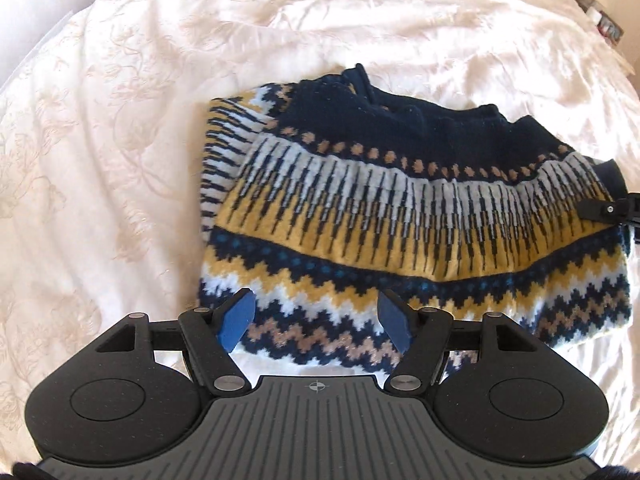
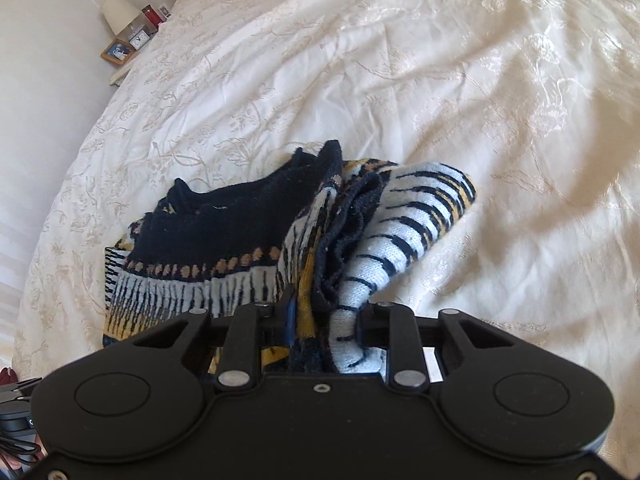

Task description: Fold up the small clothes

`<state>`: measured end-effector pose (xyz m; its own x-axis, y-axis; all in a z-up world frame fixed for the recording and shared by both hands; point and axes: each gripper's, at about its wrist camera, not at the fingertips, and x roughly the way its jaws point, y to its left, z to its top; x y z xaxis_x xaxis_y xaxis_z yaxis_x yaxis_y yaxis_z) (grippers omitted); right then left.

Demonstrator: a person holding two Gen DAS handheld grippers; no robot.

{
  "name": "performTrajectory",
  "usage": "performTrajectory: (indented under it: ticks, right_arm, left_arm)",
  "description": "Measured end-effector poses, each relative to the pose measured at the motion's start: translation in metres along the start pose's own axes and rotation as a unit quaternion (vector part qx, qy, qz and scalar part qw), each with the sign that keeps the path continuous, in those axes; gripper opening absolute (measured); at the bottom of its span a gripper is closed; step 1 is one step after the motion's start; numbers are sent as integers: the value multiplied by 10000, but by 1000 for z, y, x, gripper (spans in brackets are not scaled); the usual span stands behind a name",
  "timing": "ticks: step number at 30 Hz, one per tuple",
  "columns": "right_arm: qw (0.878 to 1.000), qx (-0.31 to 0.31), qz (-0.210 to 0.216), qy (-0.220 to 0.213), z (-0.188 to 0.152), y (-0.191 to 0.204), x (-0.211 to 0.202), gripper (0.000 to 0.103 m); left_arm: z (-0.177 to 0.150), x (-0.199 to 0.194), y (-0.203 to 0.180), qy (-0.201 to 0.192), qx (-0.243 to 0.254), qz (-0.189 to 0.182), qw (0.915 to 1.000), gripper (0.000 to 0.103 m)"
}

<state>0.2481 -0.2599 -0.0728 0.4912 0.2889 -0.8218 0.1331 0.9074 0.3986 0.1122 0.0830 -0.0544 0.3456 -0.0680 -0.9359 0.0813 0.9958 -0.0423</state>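
A patterned knit sweater [image 1: 400,208] in navy, mustard, white and tan lies partly folded on the cream bedspread [image 1: 120,140]. My left gripper [image 1: 316,312] hovers open over the sweater's near zigzag hem, blue pads [image 1: 238,318] spread apart with nothing between them. My right gripper [image 2: 326,320] is shut on a bunched edge of the sweater [image 2: 352,240], several layers pinched between its fingers and lifted a little. In the left wrist view the right gripper's finger [image 1: 604,210] shows at the sweater's right edge.
The bedspread [image 2: 440,80] spreads wide around the sweater. A nightstand with a lamp [image 2: 120,14], a small clock and a framed picture [image 2: 118,52] stands beyond the bed's far left corner in the right wrist view.
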Motion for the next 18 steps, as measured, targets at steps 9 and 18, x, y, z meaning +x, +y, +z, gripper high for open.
performTrajectory:
  ticks: [9,18]
  right_arm:
    - [9987,-427,247,-137,18,96,-8,34]
    - [9949,-866,509,89,6,188,36,33]
  left_arm:
    - [-14,-20,62,63,-336,-96,9994,67]
    - [-16,-19,110,72,-236,-73,9997,67]
